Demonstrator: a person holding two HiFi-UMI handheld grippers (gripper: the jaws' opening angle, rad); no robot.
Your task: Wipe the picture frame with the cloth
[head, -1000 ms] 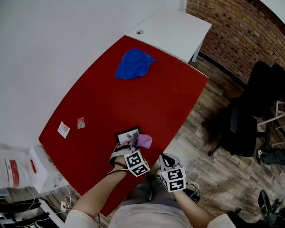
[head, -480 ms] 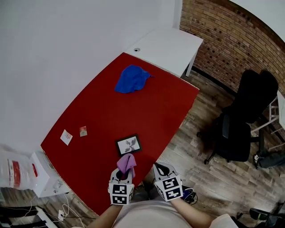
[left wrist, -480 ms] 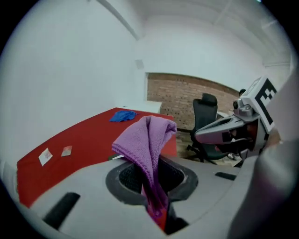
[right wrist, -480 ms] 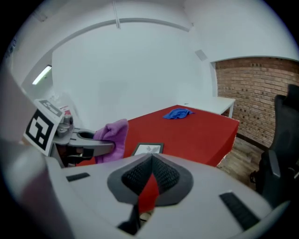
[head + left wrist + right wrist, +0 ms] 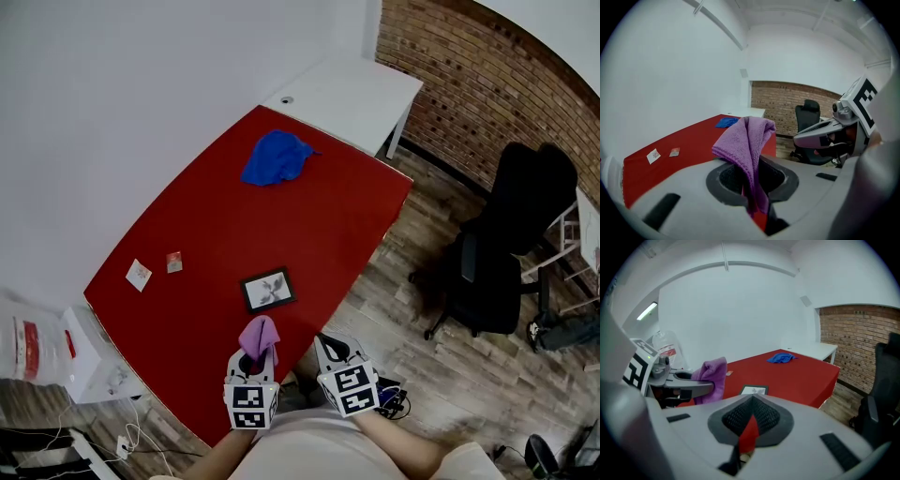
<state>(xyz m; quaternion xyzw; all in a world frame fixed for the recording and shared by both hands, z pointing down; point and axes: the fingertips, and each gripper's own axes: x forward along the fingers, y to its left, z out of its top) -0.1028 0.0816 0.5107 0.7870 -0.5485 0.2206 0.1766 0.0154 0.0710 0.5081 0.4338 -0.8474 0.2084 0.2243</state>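
Observation:
A small black picture frame (image 5: pixel 268 290) lies flat on the red table (image 5: pixel 281 216), near its front edge; it also shows in the right gripper view as the picture frame (image 5: pixel 753 390). My left gripper (image 5: pixel 254 359) is shut on a purple cloth (image 5: pixel 258 336), held close to my body, short of the frame. The cloth (image 5: pixel 745 145) hangs out between the jaws. My right gripper (image 5: pixel 333 353) sits beside it, shut with nothing in it, off the table's front corner.
A crumpled blue cloth (image 5: pixel 275 157) lies at the far end of the table. Two small cards (image 5: pixel 138 274) lie near the left edge. A white desk (image 5: pixel 349 97) adjoins the far end. A black office chair (image 5: pixel 506 253) stands on the wooden floor at right.
My left gripper has pulled back from the picture frame towards my body with the purple cloth. The frame is now uncovered. The right gripper has barely moved.

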